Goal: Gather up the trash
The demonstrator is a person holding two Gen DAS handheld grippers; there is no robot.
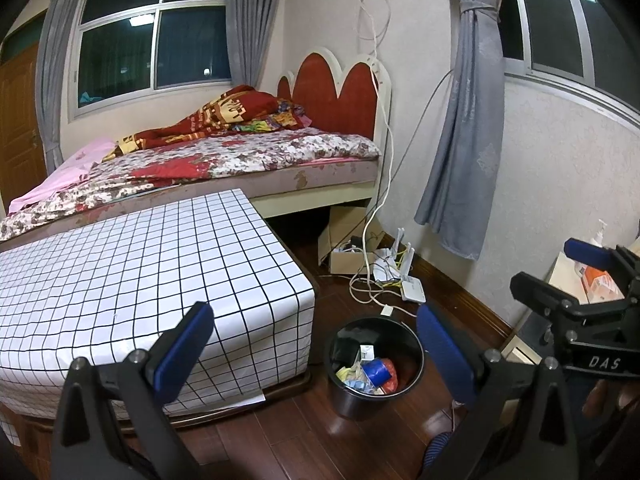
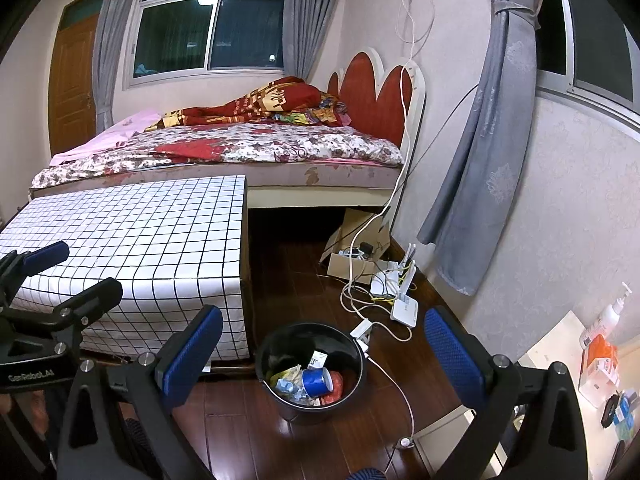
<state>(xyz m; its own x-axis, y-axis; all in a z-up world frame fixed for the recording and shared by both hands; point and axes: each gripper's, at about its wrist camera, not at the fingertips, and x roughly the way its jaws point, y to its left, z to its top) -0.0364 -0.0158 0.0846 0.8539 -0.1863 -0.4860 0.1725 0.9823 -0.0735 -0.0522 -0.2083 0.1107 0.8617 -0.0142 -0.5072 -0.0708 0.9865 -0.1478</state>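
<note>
A black round bin (image 1: 352, 400) stands on the wooden floor beside the table. Inside it lie a blue cup (image 1: 376, 372), a red wrapper, yellow and pale crumpled wrappers and a small white box. My left gripper (image 1: 316, 350) is open and empty above the floor, with the bin between its blue pads (image 1: 444, 352). My right gripper (image 2: 322, 356) is likewise open and empty, held over the bin (image 2: 296, 412) with the blue cup (image 2: 316, 380) below it. Each gripper shows at the edge of the other's view: the right gripper (image 1: 560, 272), the left gripper (image 2: 68, 276).
A low table under a white grid cloth (image 1: 140, 280) stands left of the bin, and a bed (image 1: 240, 156) lies behind it. A cardboard box (image 2: 352, 264), white routers (image 2: 404, 304) and loose cables (image 2: 384, 332) lie by the wall. A white desk (image 2: 560, 344) with a pump bottle is at the right.
</note>
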